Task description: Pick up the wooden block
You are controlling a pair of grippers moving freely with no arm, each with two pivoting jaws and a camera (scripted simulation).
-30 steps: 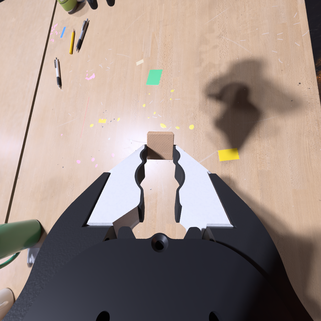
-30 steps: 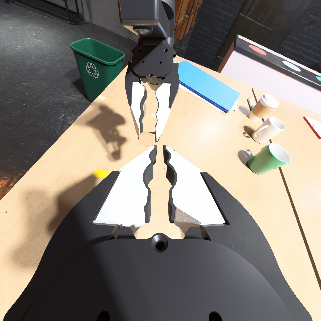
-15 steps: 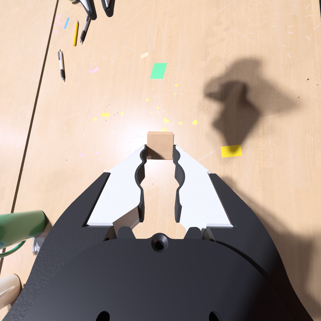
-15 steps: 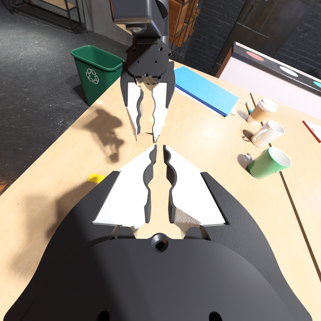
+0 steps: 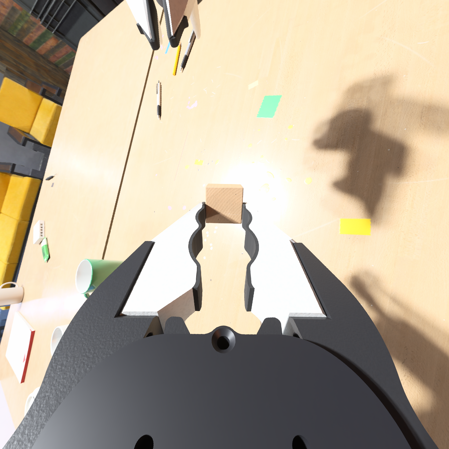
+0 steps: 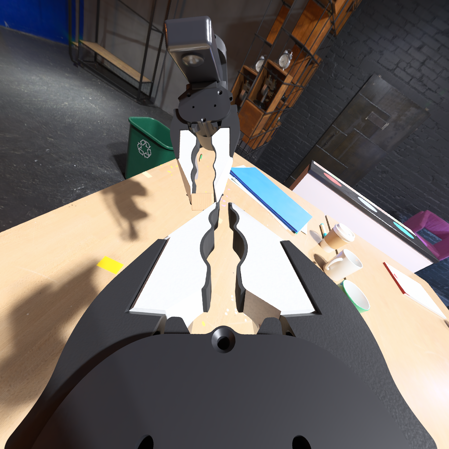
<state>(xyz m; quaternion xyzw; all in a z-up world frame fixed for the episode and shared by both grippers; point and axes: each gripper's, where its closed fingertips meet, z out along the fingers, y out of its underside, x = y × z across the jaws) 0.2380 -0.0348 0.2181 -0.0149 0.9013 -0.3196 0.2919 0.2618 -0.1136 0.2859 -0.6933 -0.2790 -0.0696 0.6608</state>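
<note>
The wooden block is a small light-brown cube. My left gripper is shut on it, with the fingertips pressing its left and right faces, and holds it above the wooden table. In the right wrist view the left gripper hangs fingers-down over the table with the block between its tips. My right gripper is shut with a thin gap and holds nothing, just short of the block. It also shows at the top of the left wrist view.
A green mug lies on its side at the left. Pens and a pencil lie farther off. A blue folder, a paper cup and a white mug are at the right. A green bin stands beyond the table edge.
The left gripper has risen with the block still in its jaws, so more of the table shows. The right gripper has tilted up and stays shut and empty.
</note>
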